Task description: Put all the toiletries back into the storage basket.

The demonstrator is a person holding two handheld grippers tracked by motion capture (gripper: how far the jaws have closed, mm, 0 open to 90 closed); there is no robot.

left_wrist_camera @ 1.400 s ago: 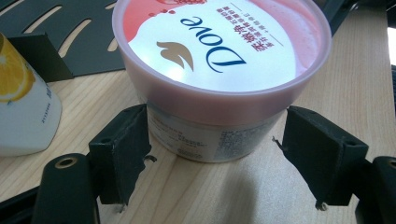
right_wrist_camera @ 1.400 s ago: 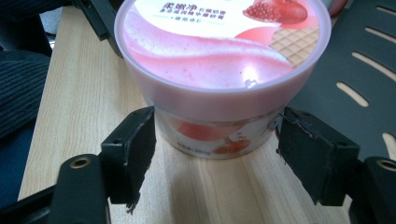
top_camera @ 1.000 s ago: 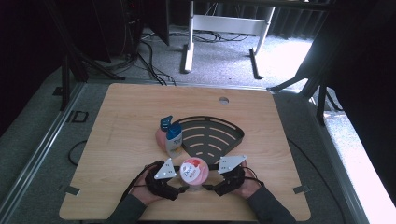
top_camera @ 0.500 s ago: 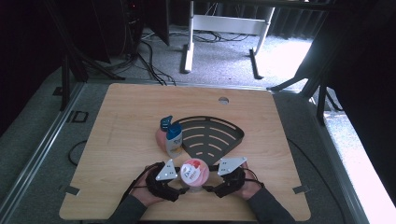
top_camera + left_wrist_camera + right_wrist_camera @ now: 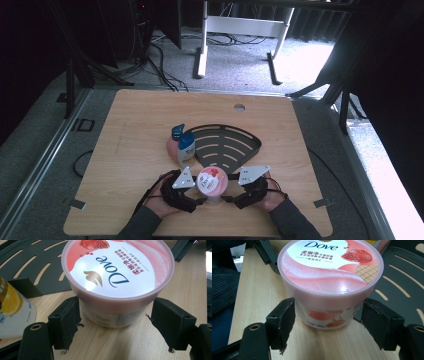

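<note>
Comparing with a second back: both grippers closed in, spread fingers straddled Dove tub, not yet clamped; squeeze next.

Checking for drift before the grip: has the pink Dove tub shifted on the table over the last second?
No. In the high view the Dove tub sits the same way, just off the near edge of the black slotted tray.

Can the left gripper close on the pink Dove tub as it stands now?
Probably yes: the Dove tub stands between the open jaws of the left gripper, nothing between.
</note>
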